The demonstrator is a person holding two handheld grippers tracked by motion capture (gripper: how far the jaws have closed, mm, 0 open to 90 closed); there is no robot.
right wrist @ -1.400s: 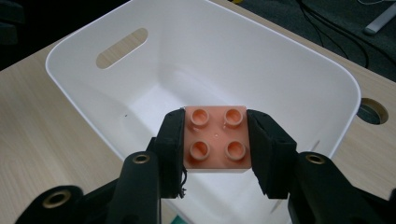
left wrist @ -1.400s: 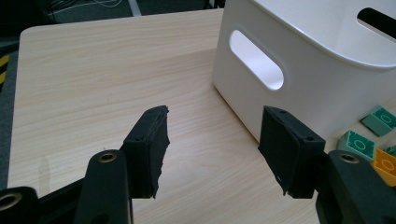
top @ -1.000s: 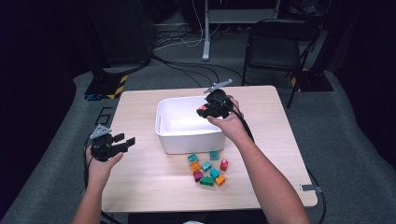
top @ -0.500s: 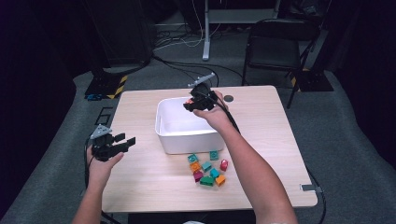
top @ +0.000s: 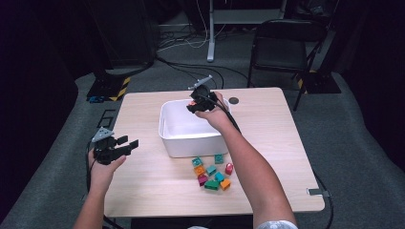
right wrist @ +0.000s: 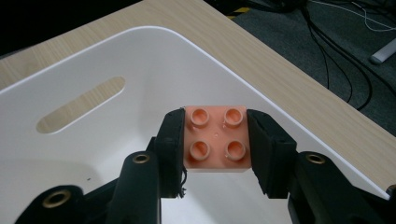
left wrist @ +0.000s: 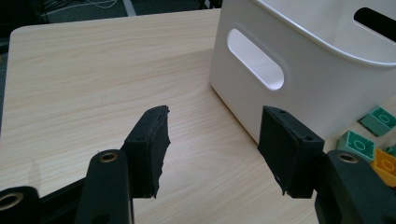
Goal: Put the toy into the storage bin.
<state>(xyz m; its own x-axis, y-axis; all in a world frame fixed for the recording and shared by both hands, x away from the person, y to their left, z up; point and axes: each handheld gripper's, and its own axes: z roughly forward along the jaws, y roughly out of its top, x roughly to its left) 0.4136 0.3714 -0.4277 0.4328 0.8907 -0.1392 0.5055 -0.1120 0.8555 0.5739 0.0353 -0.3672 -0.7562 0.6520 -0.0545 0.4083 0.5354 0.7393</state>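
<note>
A pale wooden table point(top: 267, 143) carries a white plastic bin point(top: 188, 136) near its far edge. Above the bin, the right gripper point(right wrist: 215, 140) clamps a salmon four-stud brick point(right wrist: 215, 138). The left gripper point(left wrist: 212, 144) stands partly open and empty at the table's left edge.

A black folding chair point(top: 279, 45) stands behind the table point(top: 143, 181) (cables point(top: 191, 43) trail across grey carpet).

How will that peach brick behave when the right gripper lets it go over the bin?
The peach brick looks like rigid moulded plastic, so it probably stays stiff under the right gripper. It looks small and likely light. Its flat faces suggest it will tumble, not roll, inside the white bin.
</note>
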